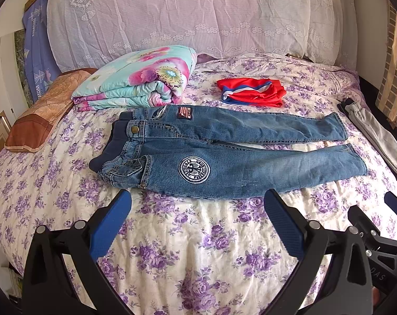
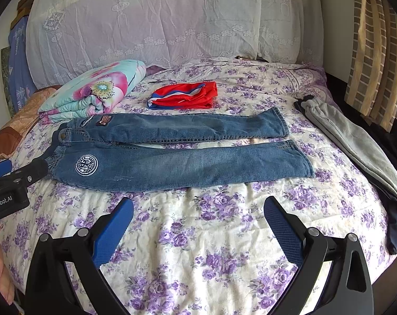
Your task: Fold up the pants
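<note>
Blue jeans [image 1: 224, 155] lie flat on the flowered bedspread [image 1: 198, 249], waist to the left, both legs stretched to the right and slightly apart. A round white patch [image 1: 194, 170] is on the near thigh. The jeans also show in the right wrist view [image 2: 177, 157]. My left gripper [image 1: 198, 204] is open and empty, just in front of the near leg's edge. My right gripper [image 2: 198, 212] is open and empty, in front of the near leg, further right. The left gripper's finger [image 2: 33, 170] shows at the waistband in the right wrist view.
A folded floral quilt [image 1: 138, 78] and a brown pillow [image 1: 41, 113] lie at the back left. A folded red garment [image 1: 253, 92] lies behind the jeans. Grey pants [image 2: 355, 141] lie along the bed's right edge. A lace-covered headboard [image 1: 188, 13] stands behind.
</note>
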